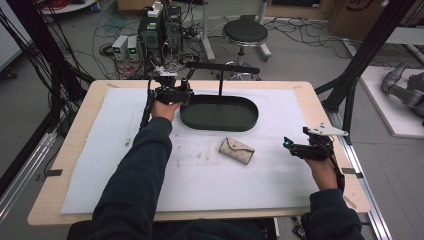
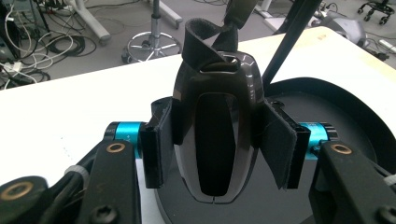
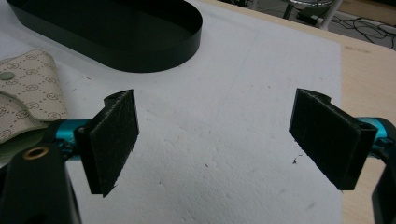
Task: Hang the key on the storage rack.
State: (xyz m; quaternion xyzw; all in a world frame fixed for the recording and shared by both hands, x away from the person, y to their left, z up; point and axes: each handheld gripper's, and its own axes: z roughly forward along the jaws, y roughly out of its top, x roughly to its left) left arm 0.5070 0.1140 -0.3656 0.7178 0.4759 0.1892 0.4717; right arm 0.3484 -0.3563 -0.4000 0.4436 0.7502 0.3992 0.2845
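Observation:
My left gripper (image 1: 172,94) is at the far left end of a black oval tray (image 1: 225,114). It is shut on a glossy black shell-shaped object (image 2: 219,121) with a dark strap at its top. The pads (image 2: 161,140) press on the object's two sides, and it hangs just over the tray's left rim (image 2: 355,116). A beige patterned pouch (image 1: 236,150) lies flat on the white mat in front of the tray. My right gripper (image 1: 289,145) hovers open over the mat to the right of the pouch (image 3: 23,88), and nothing sits between its pads (image 3: 114,140).
A black T-shaped stand (image 1: 220,70) rises just behind the tray. The white mat (image 1: 215,185) covers most of the wooden table (image 1: 325,115). Beyond the far edge are a stool (image 1: 245,32), computer boxes (image 1: 150,32) and cables on the floor.

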